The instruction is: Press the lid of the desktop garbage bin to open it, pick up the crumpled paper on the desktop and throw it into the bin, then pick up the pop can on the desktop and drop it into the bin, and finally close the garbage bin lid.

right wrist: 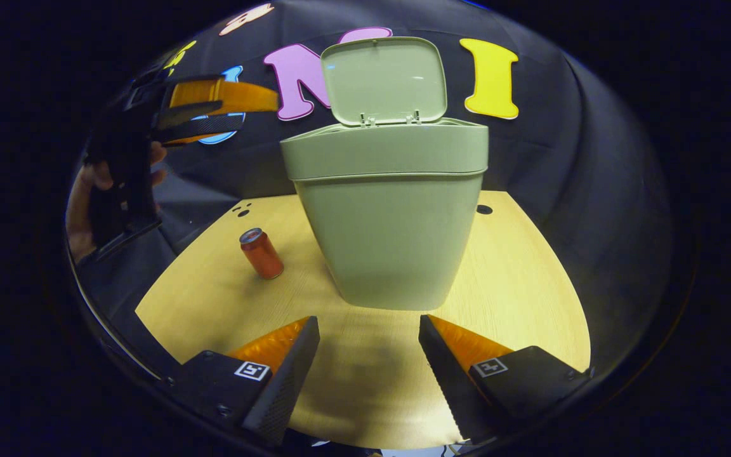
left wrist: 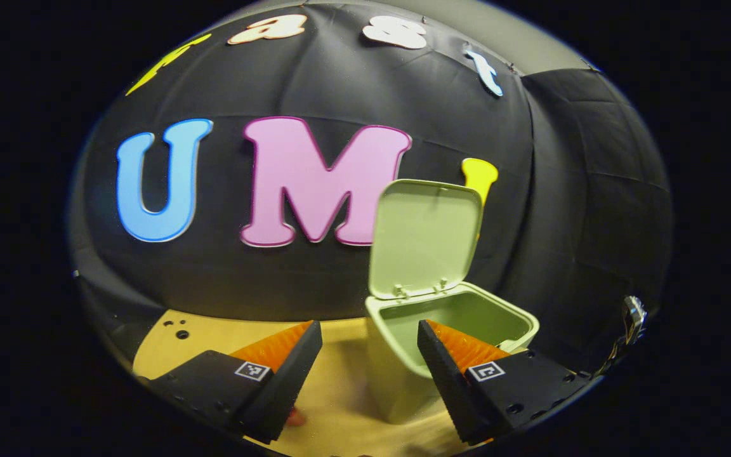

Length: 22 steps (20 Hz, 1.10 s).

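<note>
Pop can (right wrist: 262,253) stands left, beyond right claw (right wrist: 368,365).

A recording booth: black cloth walls (left wrist: 568,190) (draped, creased) enclose a pale wooden table (right wrist: 518,285).

A pale wood-grain worktop (right wrist: 518,279) with a rounded edge carries a few small dark holes (right wrist: 484,209) near its far side. Black cloth (left wrist: 568,190), creased and seamed, walls the booth behind it. Light falls from above.
</note>
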Tool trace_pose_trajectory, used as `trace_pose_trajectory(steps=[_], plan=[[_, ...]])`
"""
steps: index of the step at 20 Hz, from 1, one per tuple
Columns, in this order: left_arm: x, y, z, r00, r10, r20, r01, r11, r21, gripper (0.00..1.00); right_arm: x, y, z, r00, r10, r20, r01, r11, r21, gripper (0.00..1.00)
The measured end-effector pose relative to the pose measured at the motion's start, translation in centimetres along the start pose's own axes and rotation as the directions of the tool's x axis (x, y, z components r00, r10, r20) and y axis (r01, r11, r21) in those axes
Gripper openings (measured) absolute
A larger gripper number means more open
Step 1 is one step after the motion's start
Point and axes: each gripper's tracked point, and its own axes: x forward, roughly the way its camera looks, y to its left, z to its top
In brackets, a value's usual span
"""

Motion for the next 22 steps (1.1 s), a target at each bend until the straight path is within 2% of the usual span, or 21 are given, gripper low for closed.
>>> trace_pose_trajectory(steps=[5, 12, 18, 22], plan=[[-5.3, 8.5, -4.5, 0.985, 0.155, -0.075, -0.160, 0.985, -0.061, 0.97, 1.4, 3.9, 0.1, 0.999, 0.041, -0.016, -0.042, 0.998, -0.048, 0.99], [-14.1, 17.8, -9.7, 0.927, 0.331, -0.175, -0.349, 0.933, -0.084, 0.98, 4.7, 11.0, 0.1, 0.993, 0.112, -0.036, -0.116, 0.984, -0.137, 0.99], [-19.5, 22.0, -13.5, 0.869, 0.424, -0.255, -0.465, 0.876, -0.130, 0.97, 8.4, 15.4, 0.5, 0.986, 0.161, -0.046, -0.167, 0.970, -0.174, 1.00], [-21.5, 22.8, -15.5, 0.848, 0.436, -0.303, -0.494, 0.856, -0.150, 0.96, 11.5, 17.4, 0.9, 0.983, 0.179, -0.042, -0.184, 0.960, -0.209, 0.99]])
